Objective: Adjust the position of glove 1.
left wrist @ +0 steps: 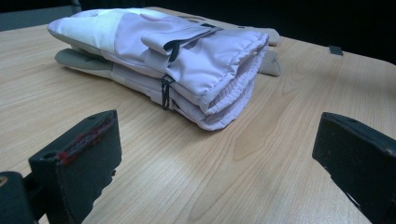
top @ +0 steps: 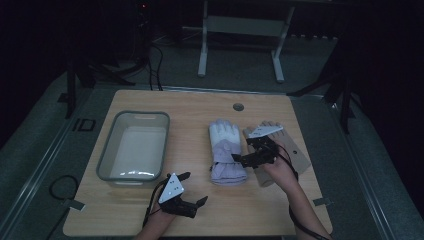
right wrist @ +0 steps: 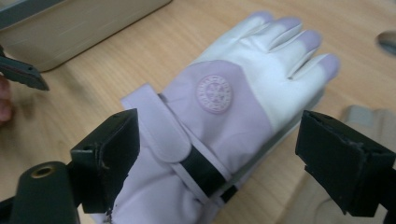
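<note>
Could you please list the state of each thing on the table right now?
Lilac gloves: stacked as a pair, lying flat, released.
Tan glove: flat, beside the lilac pair.
Bin: upright, empty.
Left gripper: open, holding nothing.
Right gripper: open, over the gloves.

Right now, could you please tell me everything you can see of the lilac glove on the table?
The lilac glove looks like a padded winter pair stacked one on the other, lying flat on the wooden table, fingers pointing away from the person. Its fingers and knuckle area are white, the back lilac with a round embossed badge, a strap across the wrist and a gathered elastic cuff. It lies between the grey tub and a beige glove. Neither gripper grips it.
</note>
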A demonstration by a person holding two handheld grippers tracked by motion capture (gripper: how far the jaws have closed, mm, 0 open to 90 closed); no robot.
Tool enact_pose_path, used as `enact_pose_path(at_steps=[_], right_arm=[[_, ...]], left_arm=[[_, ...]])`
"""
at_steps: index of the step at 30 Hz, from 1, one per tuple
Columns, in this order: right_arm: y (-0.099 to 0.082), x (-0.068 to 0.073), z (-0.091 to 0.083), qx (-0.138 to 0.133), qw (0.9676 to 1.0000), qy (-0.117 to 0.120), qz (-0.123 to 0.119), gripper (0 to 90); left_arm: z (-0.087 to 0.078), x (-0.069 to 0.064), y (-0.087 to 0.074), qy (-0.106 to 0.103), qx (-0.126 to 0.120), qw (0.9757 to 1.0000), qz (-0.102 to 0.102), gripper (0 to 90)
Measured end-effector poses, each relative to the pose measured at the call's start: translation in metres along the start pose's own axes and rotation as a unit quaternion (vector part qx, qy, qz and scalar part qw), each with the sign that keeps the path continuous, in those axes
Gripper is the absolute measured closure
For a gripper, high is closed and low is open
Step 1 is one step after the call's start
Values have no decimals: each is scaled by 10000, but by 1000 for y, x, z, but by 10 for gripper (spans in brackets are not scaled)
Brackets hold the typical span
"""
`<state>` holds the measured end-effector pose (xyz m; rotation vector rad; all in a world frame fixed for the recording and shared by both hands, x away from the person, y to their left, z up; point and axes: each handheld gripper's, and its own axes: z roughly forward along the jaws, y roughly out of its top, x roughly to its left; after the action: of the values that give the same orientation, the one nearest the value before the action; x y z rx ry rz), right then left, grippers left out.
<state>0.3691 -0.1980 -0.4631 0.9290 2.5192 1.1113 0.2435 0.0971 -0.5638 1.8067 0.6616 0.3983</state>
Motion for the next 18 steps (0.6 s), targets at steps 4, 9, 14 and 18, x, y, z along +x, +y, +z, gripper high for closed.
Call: enact_pose_path(at_steps=[4,9,14,18], right_arm=[[-15,1,-4,-198,9990,-199,-355,142],[-35,-1,-8,-358,9983,-39,-463,152],[-60,-5,-14,-393,9985,-28,-383,150],[-72,-13,-19,-444,9989,58,-106,149]], left_arm=[[1,0,0,4,42,10000,32,13],[3,0,2,-79,185,9998,32,13],[7,-1,7,-255,515,9983,-17,14],[8,0,14,-215,657,9974,-182,31]])
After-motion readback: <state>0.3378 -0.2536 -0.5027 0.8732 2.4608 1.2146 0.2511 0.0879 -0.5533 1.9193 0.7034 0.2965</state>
